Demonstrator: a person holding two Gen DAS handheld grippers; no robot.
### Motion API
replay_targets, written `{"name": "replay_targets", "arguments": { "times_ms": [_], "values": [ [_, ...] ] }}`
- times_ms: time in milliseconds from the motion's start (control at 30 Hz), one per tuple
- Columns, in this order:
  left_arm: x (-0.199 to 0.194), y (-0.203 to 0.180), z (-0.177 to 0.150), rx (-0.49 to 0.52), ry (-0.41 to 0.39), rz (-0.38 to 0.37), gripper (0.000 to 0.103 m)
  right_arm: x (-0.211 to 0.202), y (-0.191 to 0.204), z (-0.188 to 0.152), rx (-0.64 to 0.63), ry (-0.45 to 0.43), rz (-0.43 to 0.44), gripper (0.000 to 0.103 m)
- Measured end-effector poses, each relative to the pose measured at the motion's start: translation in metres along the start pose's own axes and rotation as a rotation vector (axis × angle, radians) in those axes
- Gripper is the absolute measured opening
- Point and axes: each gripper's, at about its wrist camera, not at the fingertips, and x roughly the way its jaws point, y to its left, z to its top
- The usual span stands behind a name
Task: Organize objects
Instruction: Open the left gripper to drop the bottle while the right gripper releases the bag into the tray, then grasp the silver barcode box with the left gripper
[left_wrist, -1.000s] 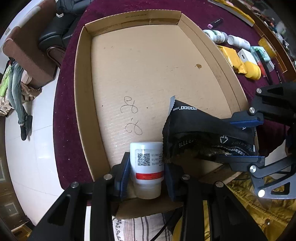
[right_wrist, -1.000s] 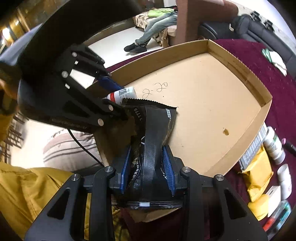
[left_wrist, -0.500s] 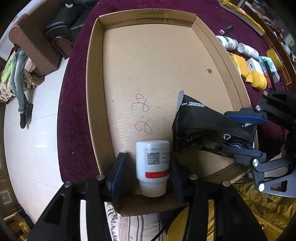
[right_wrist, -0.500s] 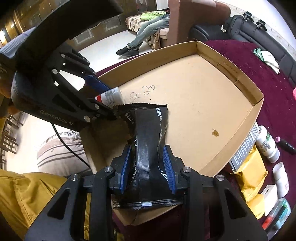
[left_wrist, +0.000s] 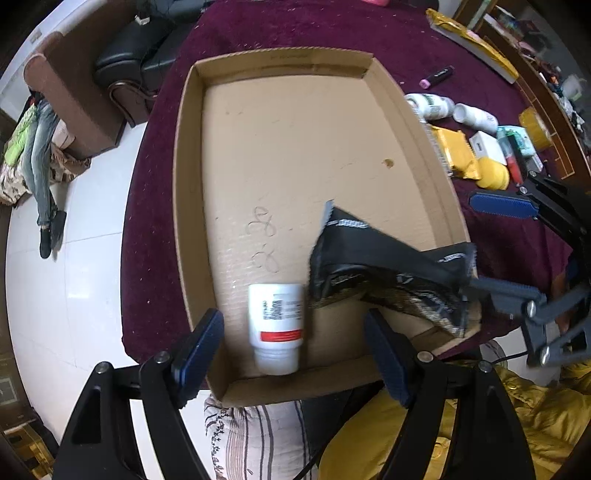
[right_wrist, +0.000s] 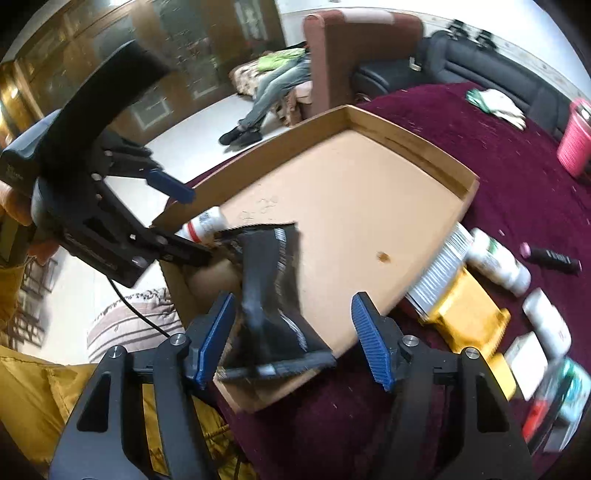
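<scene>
Both tools are spreading, the left tool (left_wrist: 295, 347) around a white bottle (left_wrist: 276, 325) lying lengthwise at the cardboard tray's (left_wrist: 188, 206) lower edge, cap down-frame, the right tool (right_wrist: 291, 336) around a black pouch (right_wrist: 275, 295) beside it, with bare tray above.

Left tool (left_wrist: 293, 356): we point it straight down, its jaws opening, blue pads (left_wrist: 199, 341) spread wide and pressing on nothing.
Right tool (right_wrist: 291, 338): we angle it steeply downward, jaws opening, the blue pads (right_wrist: 367, 341) apart and clear of any contact.
Left hand (right_wrist: 16, 216): we wrap our fingers round the tool's handle at the frame's left edge.
</scene>
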Motion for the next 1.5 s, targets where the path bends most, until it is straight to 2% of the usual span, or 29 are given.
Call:
{"name": "replay_targets", "arguments": {
  "times_ms": [67, 167, 300, 467, 633, 800, 867, 967, 1000, 1033, 1067, 1200, 1267, 1333, 1467, 1500],
  "values": [
    [-0.009, -0.013, -0.011, 0.023, -0.003, -0.008, 0.078, -0.008, -0.01, -0.007, 0.036, -0.008, -0.011, 0.066],
    [-0.009, -0.022, -0.003, 0.044, -0.016, -0.016, 0.078, -0.017, -0.025, -0.019, 0.088, -0.006, -0.043, 0.071],
    [-0.013, -0.028, 0.009, 0.05, -0.063, -0.029, 0.078, -0.029, -0.047, -0.04, 0.18, 0.008, -0.129, 0.072],
    [-0.015, -0.045, 0.019, 0.067, -0.082, -0.06, 0.078, -0.046, -0.07, -0.069, 0.296, -0.017, -0.161, 0.072],
    [-0.013, -0.085, 0.032, 0.142, -0.101, -0.142, 0.078, -0.05, -0.085, -0.086, 0.377, -0.022, -0.182, 0.072],
    [-0.001, -0.137, 0.042, 0.244, -0.072, -0.22, 0.078, -0.058, -0.093, -0.092, 0.412, -0.034, -0.21, 0.072],
    [0.011, -0.156, 0.045, 0.284, -0.037, -0.239, 0.078, -0.061, -0.099, -0.094, 0.43, -0.036, -0.226, 0.072],
    [0.035, -0.173, 0.048, 0.305, 0.023, -0.243, 0.078, -0.063, -0.105, -0.099, 0.455, -0.031, -0.252, 0.072],
    [0.041, -0.177, 0.048, 0.274, 0.024, -0.226, 0.079, -0.063, -0.107, -0.1, 0.461, -0.029, -0.257, 0.072],
    [0.039, -0.181, 0.048, 0.301, -0.006, -0.209, 0.078, -0.063, -0.11, -0.102, 0.469, -0.027, -0.261, 0.072],
    [0.041, -0.183, 0.047, 0.31, 0.001, -0.168, 0.078, -0.063, -0.112, -0.104, 0.477, -0.024, -0.265, 0.072],
    [0.037, -0.172, 0.047, 0.301, 0.012, -0.149, 0.078, -0.061, -0.117, -0.105, 0.486, -0.023, -0.261, 0.072],
    [0.037, -0.16, 0.045, 0.288, 0.009, -0.069, 0.078, -0.061, -0.117, -0.103, 0.481, -0.031, -0.253, 0.072],
    [0.037, -0.143, 0.045, 0.251, 0.008, -0.027, 0.078, -0.06, -0.117, -0.101, 0.474, -0.041, -0.246, 0.072],
    [0.028, -0.125, 0.051, 0.149, 0.0, -0.122, 0.078, -0.057, -0.118, -0.093, 0.472, -0.062, -0.24, 0.072],
    [0.027, -0.123, 0.054, 0.133, -0.01, -0.126, 0.078, -0.056, -0.119, -0.091, 0.475, -0.065, -0.239, 0.072]
  ]
}}
